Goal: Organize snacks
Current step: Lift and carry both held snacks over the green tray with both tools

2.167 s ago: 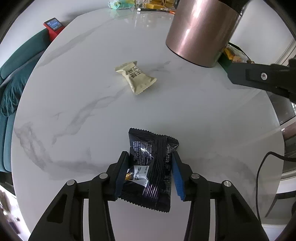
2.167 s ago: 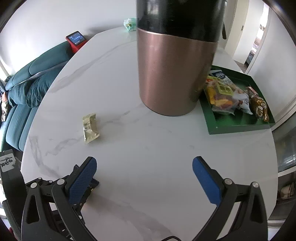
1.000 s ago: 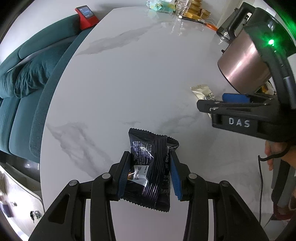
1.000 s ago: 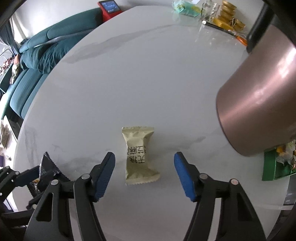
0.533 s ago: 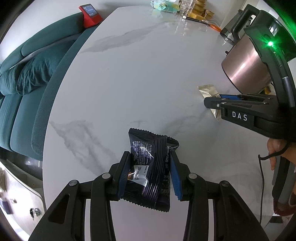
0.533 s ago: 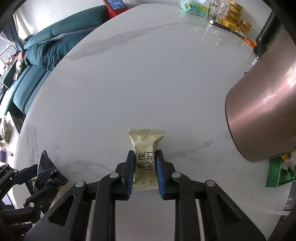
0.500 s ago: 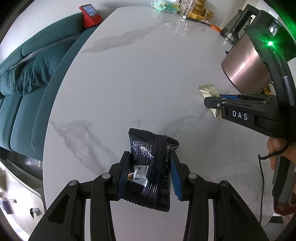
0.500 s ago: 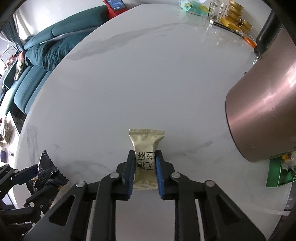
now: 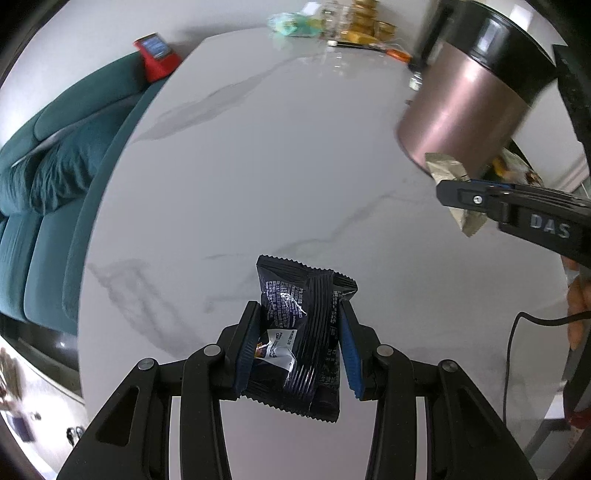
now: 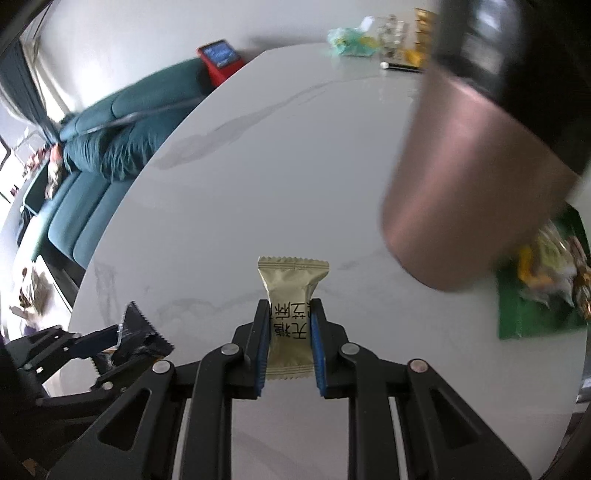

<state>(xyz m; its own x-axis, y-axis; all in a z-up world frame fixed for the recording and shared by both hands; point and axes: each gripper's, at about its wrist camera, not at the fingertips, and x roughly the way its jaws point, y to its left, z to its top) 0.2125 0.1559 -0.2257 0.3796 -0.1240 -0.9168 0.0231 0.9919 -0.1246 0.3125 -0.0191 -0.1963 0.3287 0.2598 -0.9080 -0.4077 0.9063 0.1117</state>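
A white marble table [image 9: 258, 155] with grey veins is seen from above, its rounded edge curving down the left side. A large copper-coloured canister [image 9: 465, 107] with a black top is stood on the table towards the right. Just beside and behind the canister, a green tray [image 10: 532, 314] is set on the table near its right edge, and several snack packets [image 10: 546, 266] are piled in it, blurred. Along the far edge, a teal wrapped bundle [image 9: 291, 26], some gold tins [image 9: 365, 29] and a thin orange-tipped tool [image 9: 373, 48] are laid close together. The middle of the table is bare.
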